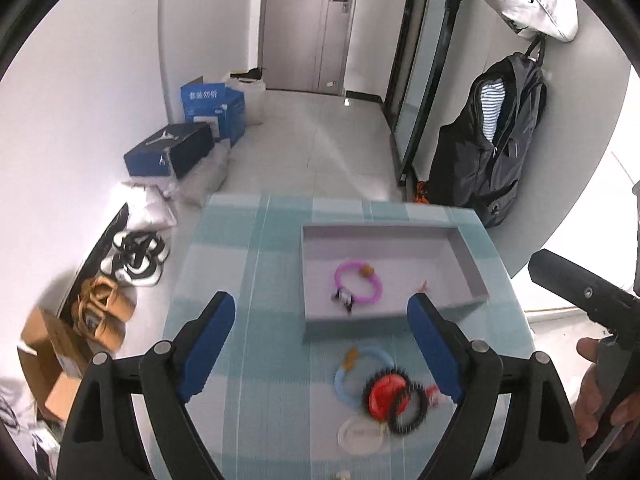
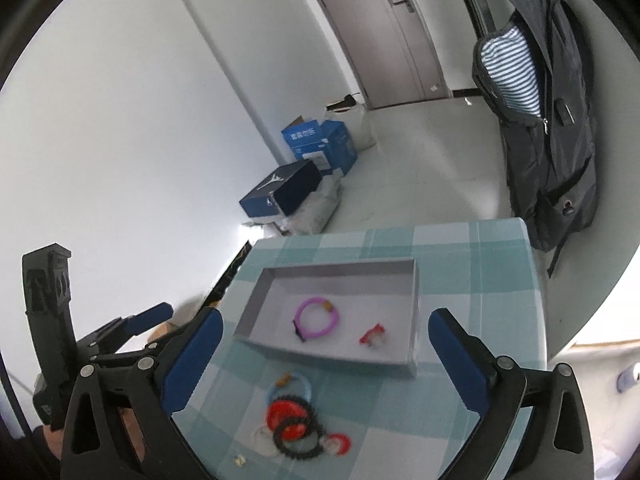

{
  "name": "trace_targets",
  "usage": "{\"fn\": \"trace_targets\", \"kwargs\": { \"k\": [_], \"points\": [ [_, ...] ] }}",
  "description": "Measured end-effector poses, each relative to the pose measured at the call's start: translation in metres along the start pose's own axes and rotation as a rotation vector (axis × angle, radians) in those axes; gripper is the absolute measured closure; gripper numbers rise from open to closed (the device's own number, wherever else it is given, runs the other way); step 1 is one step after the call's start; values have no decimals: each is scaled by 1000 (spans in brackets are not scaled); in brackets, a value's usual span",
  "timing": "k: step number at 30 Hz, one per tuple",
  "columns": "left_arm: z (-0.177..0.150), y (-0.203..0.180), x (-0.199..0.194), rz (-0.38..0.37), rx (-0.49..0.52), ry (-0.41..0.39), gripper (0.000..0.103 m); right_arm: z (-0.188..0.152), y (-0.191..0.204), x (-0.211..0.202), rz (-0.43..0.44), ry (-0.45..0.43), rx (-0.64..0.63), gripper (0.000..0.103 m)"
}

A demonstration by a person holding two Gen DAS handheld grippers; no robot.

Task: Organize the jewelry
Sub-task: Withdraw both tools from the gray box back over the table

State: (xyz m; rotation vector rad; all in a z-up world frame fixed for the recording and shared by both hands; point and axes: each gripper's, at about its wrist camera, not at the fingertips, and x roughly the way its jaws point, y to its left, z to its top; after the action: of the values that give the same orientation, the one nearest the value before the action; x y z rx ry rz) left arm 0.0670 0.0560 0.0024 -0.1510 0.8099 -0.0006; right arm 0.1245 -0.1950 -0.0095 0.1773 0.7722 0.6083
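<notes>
You're in a home entryway: door [image 1: 308,24] top centre, shoes [image 1: 136,258] lower left, backpack [image 1: 492,136] hanging right.

Grey tray [image 2: 256,300] holds pink ring [image 2: 318,318], small red piece [image 2: 372,336] beside it. In front: light-blue ring [image 2: 290,390], red disc [image 2: 286,414], black spiky bands [image 2: 298,438] piled together, touching.

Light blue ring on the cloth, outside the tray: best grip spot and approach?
Take the light blue ring on its far arc, the side toward the gray tray, coming from above. It lies flat, and its near side is tangled under the black spiky rings.
</notes>
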Motion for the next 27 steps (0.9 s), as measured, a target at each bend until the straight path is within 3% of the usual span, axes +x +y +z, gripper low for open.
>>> {"fn": "trace_targets", "kwargs": {
  "k": [4,11,21,23,27],
  "points": [
    [-13,1,-8,27,0,-6,7,-22,11,-4,-20,23,-33,0],
    [-41,3,-16,-4,-7,46,7,-54,22,-12,-57,37,-52,0],
    [-82,-4,-10,-58,32,199,7,-85,25,-6,-97,117,-63,0],
    [-88,-4,-2,-10,33,247,7,-89,26,-6,-109,125,-71,0],
    [-98,-4,14,5,26,333,7,-91,23,-5,-143,135,-76,0]
  ]
}}
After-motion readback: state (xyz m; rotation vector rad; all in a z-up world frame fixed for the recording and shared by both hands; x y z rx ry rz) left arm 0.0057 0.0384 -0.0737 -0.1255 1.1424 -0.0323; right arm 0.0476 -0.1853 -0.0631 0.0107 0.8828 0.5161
